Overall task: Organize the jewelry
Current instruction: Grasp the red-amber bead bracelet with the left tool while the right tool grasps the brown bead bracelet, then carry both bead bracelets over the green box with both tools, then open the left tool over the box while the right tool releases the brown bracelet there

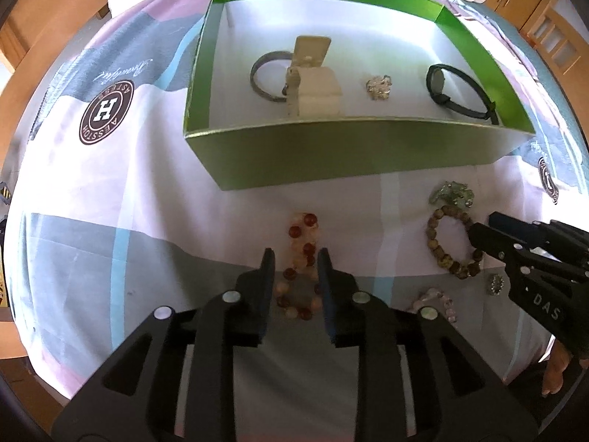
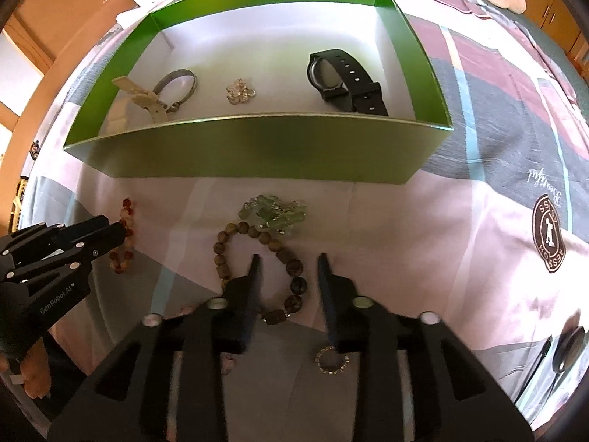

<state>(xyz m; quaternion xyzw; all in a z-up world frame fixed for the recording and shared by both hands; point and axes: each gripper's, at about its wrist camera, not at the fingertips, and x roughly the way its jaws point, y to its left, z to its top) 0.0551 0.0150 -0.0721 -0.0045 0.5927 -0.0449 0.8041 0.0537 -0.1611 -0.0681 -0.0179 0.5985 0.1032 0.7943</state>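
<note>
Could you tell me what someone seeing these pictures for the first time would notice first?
The open green box on the patterned bedsheet stands out, holding a black watch, a cream watch, a grey bangle and a small brooch. In front of it, the open left gripper straddles a red-and-amber bead bracelet, while the open right gripper straddles a brown bead bracelet.

Soft, bright daylight is seen throughout. Strong fisheye bending is shown toward the dark rims. A shadow is cast inside the green box (image 1: 342,154) below its near wall. Slight blur is noted.
</note>
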